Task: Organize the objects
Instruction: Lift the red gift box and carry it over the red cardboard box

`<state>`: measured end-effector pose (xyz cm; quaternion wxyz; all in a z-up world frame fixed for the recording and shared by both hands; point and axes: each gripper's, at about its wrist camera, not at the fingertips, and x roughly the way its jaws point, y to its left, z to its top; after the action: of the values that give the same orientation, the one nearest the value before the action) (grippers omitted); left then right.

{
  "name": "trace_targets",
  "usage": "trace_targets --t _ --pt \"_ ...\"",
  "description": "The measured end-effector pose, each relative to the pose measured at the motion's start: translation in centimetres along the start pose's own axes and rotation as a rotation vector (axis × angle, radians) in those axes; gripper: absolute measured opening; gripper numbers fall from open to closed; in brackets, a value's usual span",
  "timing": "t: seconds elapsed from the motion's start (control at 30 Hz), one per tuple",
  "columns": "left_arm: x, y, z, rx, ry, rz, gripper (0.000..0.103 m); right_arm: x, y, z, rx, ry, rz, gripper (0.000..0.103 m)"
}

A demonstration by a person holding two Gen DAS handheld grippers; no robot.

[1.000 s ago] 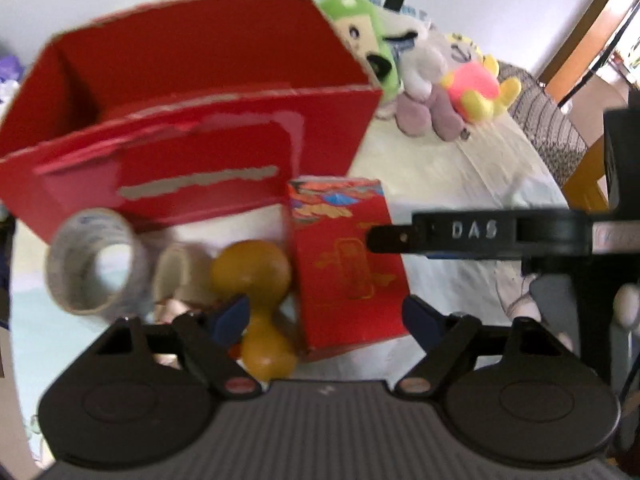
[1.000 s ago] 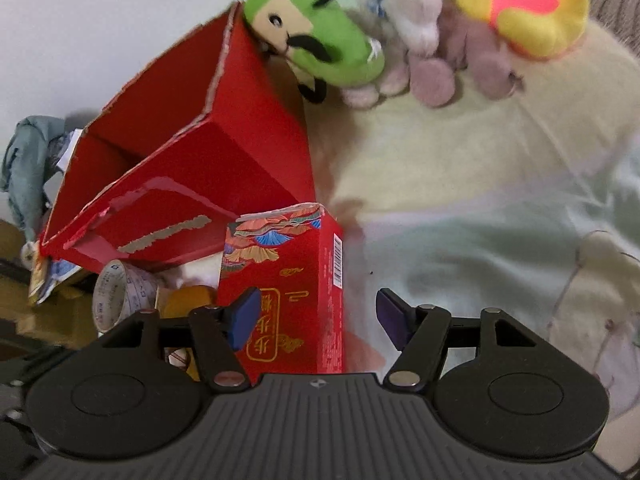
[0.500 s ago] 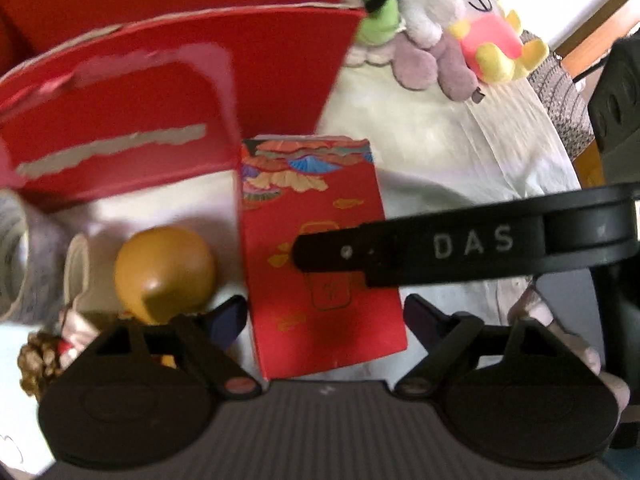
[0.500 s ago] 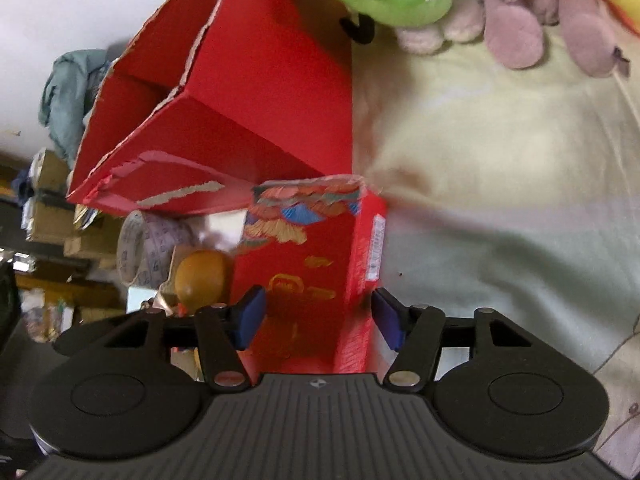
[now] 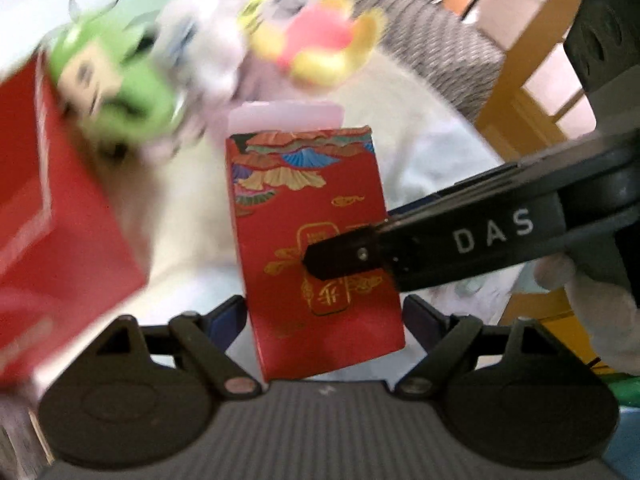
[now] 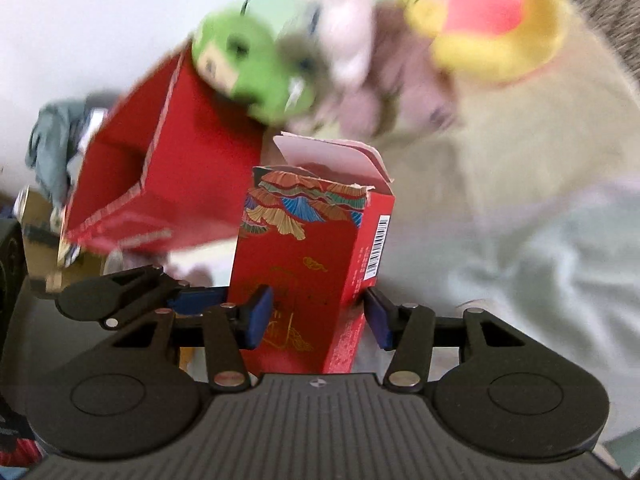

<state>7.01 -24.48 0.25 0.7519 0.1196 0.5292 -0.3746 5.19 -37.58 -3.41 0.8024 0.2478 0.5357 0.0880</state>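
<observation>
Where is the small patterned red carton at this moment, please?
In both wrist views the small red carton sits centre, between the closing right gripper jaws, right of the big red box, before the plush toys.

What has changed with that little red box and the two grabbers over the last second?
The small red box now has its top flap open and stands between both grippers. The right gripper is closing around it; the left gripper has slid over to straddle it. The big red carton and plush toys remain behind.
</observation>
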Motion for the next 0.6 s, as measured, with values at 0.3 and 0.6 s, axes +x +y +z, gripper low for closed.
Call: trace_targets --t 0.3,0.6 --pt "-8.4 2.2 2.7 0.057 -0.263 0.029 0.085 -6.2 6.0 3.6 -0.122 -0.329 -0.003 0.054" --pt "-13.2 13.8 -0.5 -0.139 -0.337 0.172 0.085 0.8 17.1 9.0 -0.36 -0.29 0.096 0.053"
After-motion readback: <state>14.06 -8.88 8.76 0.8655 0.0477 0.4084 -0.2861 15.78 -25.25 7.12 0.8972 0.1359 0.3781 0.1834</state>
